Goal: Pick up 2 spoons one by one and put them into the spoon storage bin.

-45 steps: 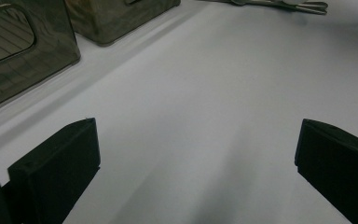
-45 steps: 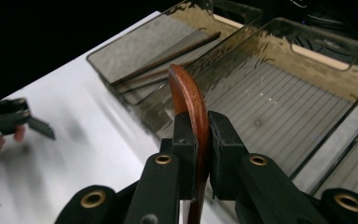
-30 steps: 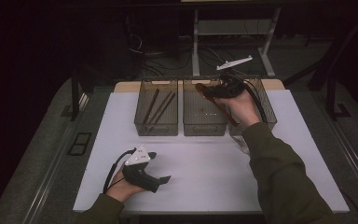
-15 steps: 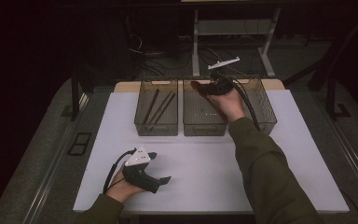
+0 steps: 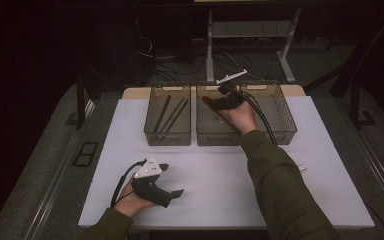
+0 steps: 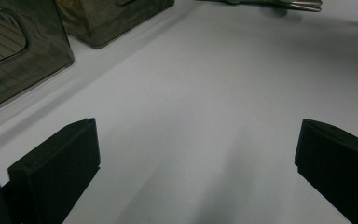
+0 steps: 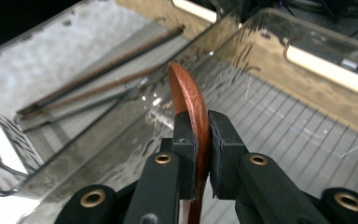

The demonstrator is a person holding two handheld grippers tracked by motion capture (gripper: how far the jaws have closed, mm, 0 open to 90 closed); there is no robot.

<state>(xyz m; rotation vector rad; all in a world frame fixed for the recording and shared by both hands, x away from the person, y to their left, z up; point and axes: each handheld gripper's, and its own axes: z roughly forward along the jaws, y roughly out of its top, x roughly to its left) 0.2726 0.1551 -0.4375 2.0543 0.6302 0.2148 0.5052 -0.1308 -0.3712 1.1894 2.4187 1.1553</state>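
Wooden spoon clamped in right gripper over middle bin; left gripper jaws apart on white tabletop, dark room.

1. The reddish-brown wooden spoon is glossy, with a curved, rounded bowl end, and here you see it edge-on, so it looks like a thin arc.
2. It's pinched between the two black jaws of the right gripper, bowl end sticking out past the tips, handle running back between them.
3. From up high the spoon sits over the middle clear plastic bin, pointing towards the left bin, held up off the floor of it.
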